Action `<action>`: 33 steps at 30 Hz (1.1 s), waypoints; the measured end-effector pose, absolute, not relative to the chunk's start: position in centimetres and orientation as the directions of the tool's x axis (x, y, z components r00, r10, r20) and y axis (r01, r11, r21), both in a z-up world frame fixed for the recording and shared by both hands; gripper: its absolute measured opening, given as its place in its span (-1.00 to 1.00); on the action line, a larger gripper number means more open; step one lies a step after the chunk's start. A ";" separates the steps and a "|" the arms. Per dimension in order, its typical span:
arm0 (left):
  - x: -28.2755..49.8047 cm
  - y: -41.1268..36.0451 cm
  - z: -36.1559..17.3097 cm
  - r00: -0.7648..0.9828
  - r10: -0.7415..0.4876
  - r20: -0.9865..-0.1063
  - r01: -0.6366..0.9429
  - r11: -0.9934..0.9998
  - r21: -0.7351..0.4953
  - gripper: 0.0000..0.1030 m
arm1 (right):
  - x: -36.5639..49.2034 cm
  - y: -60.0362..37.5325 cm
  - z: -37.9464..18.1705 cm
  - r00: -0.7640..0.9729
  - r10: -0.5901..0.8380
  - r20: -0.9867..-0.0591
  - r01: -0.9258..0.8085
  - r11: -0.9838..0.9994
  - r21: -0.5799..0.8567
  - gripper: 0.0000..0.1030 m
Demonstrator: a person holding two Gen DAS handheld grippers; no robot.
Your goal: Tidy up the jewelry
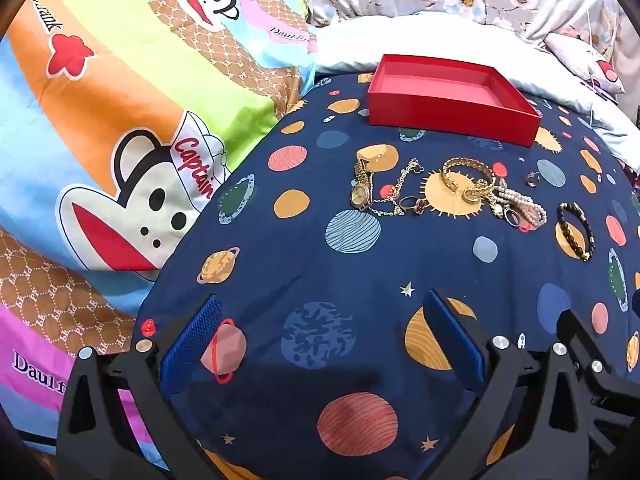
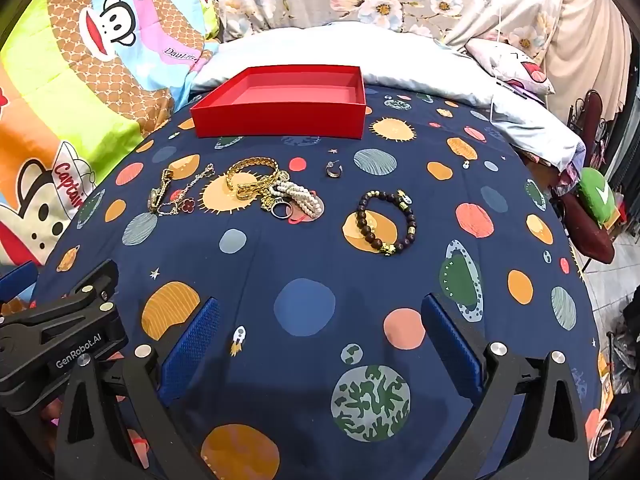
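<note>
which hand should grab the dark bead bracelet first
Right, probably. In the right wrist view the dark bead bracelet lies nearly straight ahead of the open right tongs. In the left wrist view it sits far off to the right of the open left tongs.

Bright, even indoor light, soft shadows, sharp centre, strong fisheye bending with dark corners
</note>
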State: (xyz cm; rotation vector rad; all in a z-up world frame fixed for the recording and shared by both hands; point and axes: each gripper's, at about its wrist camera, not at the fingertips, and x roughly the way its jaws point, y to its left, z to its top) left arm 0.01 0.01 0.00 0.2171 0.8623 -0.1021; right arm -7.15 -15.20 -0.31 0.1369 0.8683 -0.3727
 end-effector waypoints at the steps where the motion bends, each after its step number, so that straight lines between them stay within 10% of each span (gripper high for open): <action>1: 0.0 -0.1 0.0 0.647 0.000 -0.763 0.173 0.974 0.147 0.91 | -7.1 -15.2 -0.3 0.587 -0.262 -0.766 0.373 0.927 -0.031 0.90; 33: 0.9 -0.6 -1.2 0.596 -0.021 -0.803 0.190 0.975 0.116 0.91 | -6.5 -15.9 -1.1 0.579 -0.247 -0.777 0.379 0.925 -0.011 0.90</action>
